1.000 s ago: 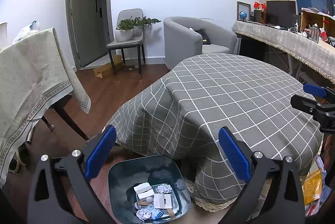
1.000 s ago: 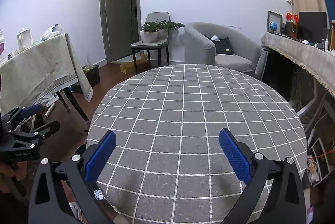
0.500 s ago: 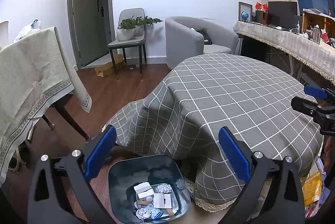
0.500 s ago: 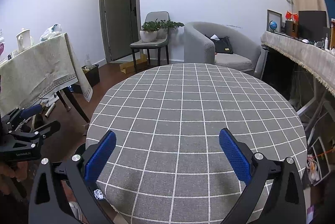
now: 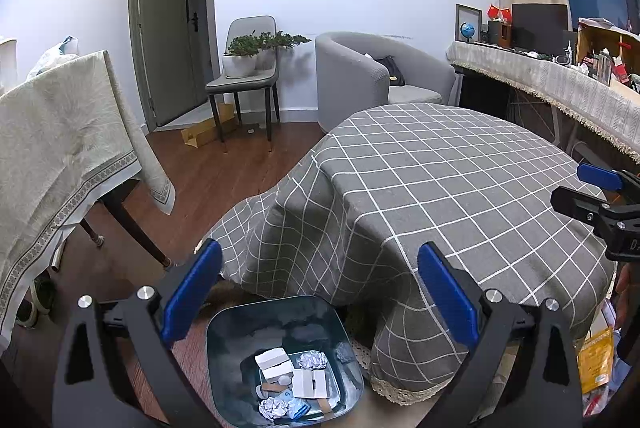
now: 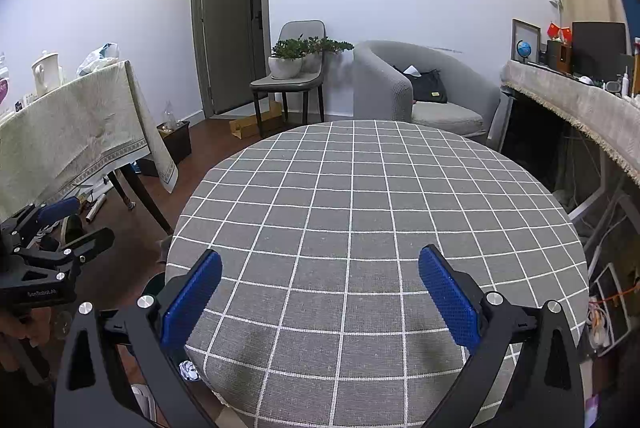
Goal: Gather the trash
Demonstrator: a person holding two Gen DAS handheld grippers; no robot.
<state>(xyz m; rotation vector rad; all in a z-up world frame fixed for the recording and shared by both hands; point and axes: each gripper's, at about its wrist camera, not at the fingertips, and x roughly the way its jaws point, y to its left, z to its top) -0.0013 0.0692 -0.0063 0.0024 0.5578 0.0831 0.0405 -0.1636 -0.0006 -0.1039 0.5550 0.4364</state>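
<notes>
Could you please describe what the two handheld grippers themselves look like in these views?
The left gripper and the right gripper look alike: black angular frames with triangular cut-outs, silver round screw heads at the joints, and two long fingers faced with blue textured pads. Seen from the right wrist view, the left gripper's body carries small white lettering, too small to read. No cables or sleeves are visible.

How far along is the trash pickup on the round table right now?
Mostly done, it seems: the checked tablecloth is bare, and crumpled foil balls and paper boxes lie in the bin on the floor. Nothing is in hand: the left gripper and right gripper are open. No trash shows outside the bin.
</notes>
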